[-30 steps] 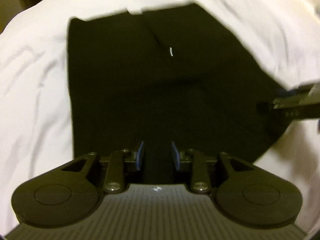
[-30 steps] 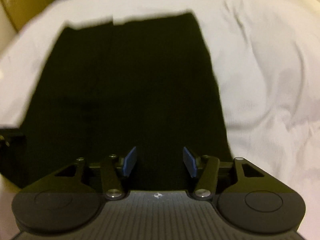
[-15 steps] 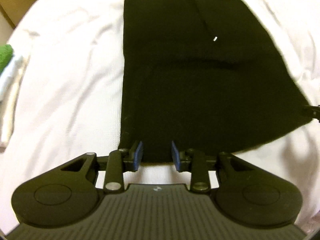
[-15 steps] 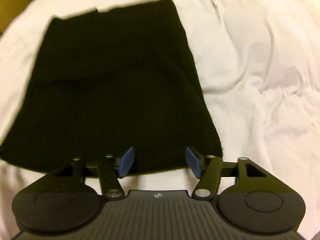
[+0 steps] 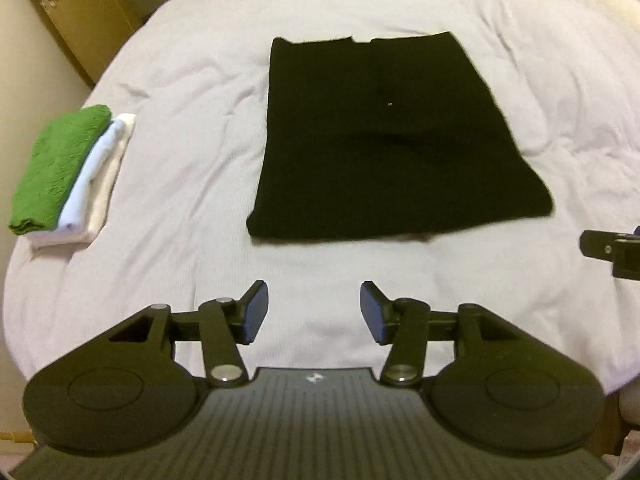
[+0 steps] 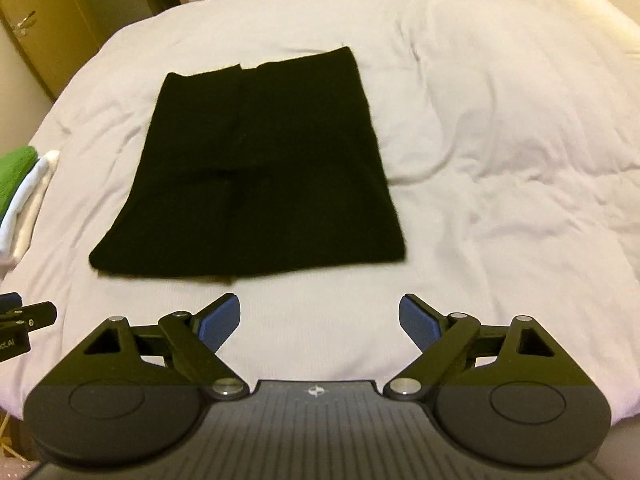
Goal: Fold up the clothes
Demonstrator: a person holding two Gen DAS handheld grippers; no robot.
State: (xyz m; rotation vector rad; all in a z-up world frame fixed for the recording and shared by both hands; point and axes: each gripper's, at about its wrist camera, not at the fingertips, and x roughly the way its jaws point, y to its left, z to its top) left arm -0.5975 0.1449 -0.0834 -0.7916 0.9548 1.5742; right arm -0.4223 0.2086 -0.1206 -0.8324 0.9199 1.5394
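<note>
A black garment (image 5: 384,140) lies folded flat in a rectangle on the white bed sheet (image 5: 180,180); it also shows in the right wrist view (image 6: 260,172). My left gripper (image 5: 314,312) is open and empty, hovering over bare sheet just short of the garment's near edge. My right gripper (image 6: 320,324) is open wider and empty, also short of the near edge. Each gripper shows at the edge of the other's view: the right one (image 5: 612,248), the left one (image 6: 20,320).
A stack of folded clothes, green on top of white (image 5: 64,172), sits at the left side of the bed, also seen in the right wrist view (image 6: 20,196). A yellow-brown door (image 5: 80,8) stands behind the bed at the far left.
Both grippers let go of the black garment, opened wider and pulled back toward the near side of the bed. The garment now lies flat ahead of them.
</note>
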